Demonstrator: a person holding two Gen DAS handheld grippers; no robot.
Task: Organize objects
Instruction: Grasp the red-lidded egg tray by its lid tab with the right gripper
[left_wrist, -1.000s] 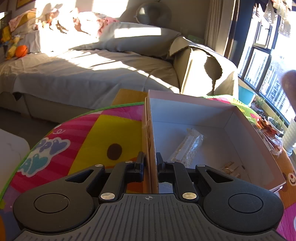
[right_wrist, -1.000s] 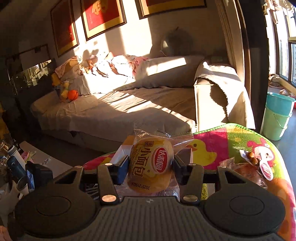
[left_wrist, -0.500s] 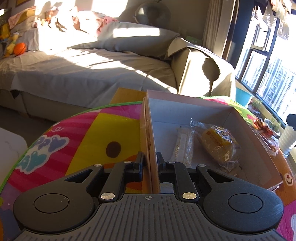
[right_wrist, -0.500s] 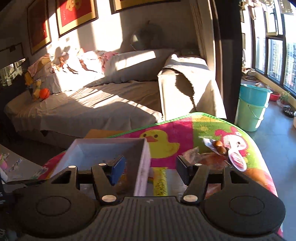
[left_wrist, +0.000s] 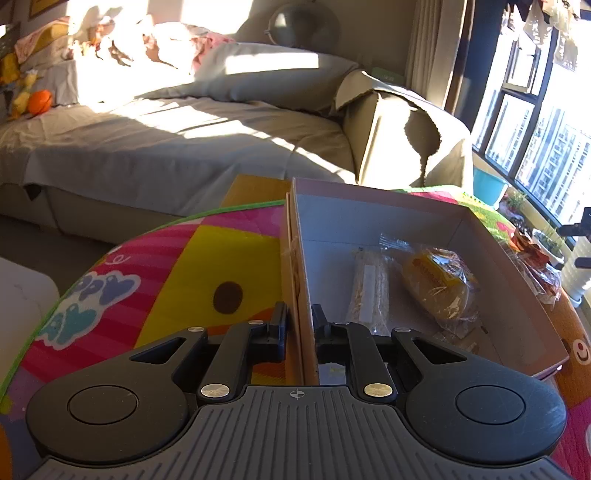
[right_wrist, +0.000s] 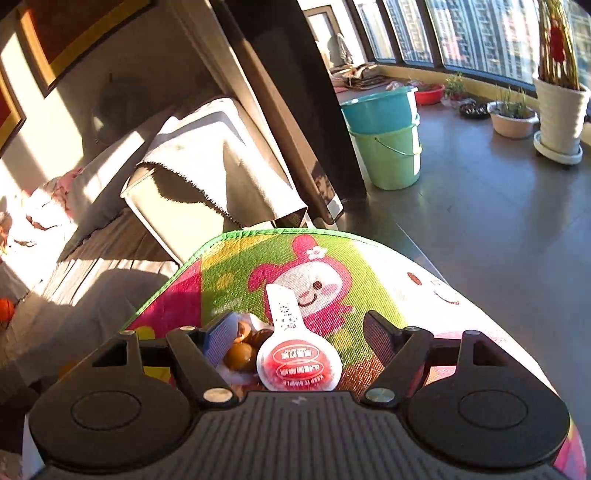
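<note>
- The cardboard box (left_wrist: 424, 221) sits on the colourful play mat (left_wrist: 177, 273) that covers my bench, its open top facing up.
- Inside it, a wrapped yellow bun (left_wrist: 437, 286) lies toward the right wall, and just left of it a long clear-wrapped snack bar (left_wrist: 369, 288) lies lengthwise; the two wrappers look to be touching.
- My left claw (left_wrist: 299, 325) is pinched onto the box's near-left wall, one finger outside and one inside, the card clamped between them.
- My right claw (right_wrist: 301, 332) is spread wide and has hold of nothing.
- Between its fingers, on the mat, lies a white spoon-shaped packet with a red label (right_wrist: 299, 354), its round end nearest me and its narrow tab pointing away.
- Just left of that packet, close by the left finger, a clear bag of round brown snacks (right_wrist: 240, 350) lies on the mat.
- Farther off, a draped sofa (left_wrist: 177, 140) stands beyond the bench, and stacked teal and green buckets (right_wrist: 388, 140) stand on the floor to the far right.
</note>
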